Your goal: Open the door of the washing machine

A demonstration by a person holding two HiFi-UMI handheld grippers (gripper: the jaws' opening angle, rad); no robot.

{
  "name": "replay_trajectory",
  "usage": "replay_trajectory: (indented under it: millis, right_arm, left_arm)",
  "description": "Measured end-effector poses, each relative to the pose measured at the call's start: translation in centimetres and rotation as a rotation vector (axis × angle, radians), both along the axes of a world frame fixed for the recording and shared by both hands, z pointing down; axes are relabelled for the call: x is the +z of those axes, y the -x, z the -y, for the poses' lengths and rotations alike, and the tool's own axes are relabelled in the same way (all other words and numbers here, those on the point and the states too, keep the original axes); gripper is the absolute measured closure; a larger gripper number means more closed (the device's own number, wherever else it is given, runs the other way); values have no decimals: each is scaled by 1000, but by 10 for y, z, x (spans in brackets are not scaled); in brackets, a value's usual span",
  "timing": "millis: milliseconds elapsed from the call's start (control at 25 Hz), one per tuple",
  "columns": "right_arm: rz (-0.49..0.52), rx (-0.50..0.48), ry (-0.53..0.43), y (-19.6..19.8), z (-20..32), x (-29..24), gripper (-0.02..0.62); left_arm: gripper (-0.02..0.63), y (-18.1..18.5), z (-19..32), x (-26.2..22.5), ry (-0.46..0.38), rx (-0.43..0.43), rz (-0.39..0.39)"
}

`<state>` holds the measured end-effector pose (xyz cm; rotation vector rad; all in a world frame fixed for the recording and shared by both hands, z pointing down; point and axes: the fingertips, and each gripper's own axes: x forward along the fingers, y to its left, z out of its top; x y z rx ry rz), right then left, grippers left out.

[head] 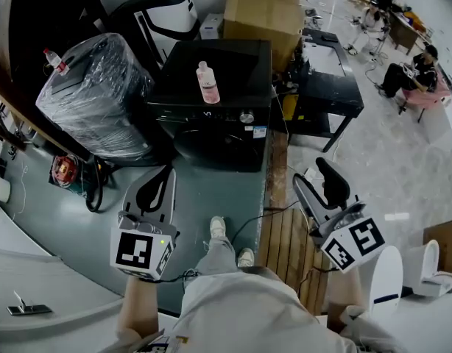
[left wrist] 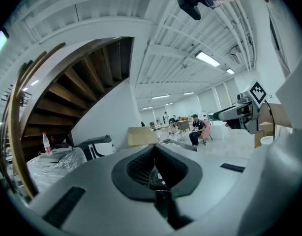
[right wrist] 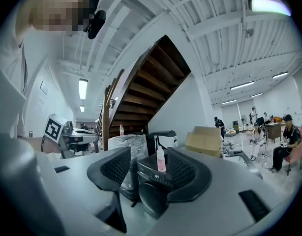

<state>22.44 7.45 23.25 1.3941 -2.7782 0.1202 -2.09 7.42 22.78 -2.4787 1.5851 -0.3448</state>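
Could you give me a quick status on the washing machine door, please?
Left gripper shut, right gripper open, both empty. Washing machine door closed, untouched. Pink bottle on top, clear of door.

A bottle (head: pixel 207 81) stands on the washing machine (head: pixel 211 123) at centre frame; wrapped appliance (head: pixel 97 94) left, cardboard boxes (head: pixel 263 17) behind, table (head: pixel 329 90) right.

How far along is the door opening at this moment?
Done: nothing yet; the washer door is closed. In hand: the person stands facing it, with the right gripper open and lined up on it and the left gripper shut, both clear of it. Left: reach the door and pull it open.
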Motion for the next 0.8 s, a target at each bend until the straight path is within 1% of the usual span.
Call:
replay_trajectory:
  millis: [240,400,560,800]
  right_arm:
    - [-60,-15,115,13,31,43,351]
    - [-120,-34,205,25,56,79,351]
    - [-172,-51,281,41,89,112,352]
    - [-217,-67,393,70,144,161,356]
  left_arm:
    - [586,12,27,32,85,-3,21]
    - [585,19,49,54,140,0,24]
    - [586,29,78,80,194,7,16]
    - [586,49,130,126,299,17,13]
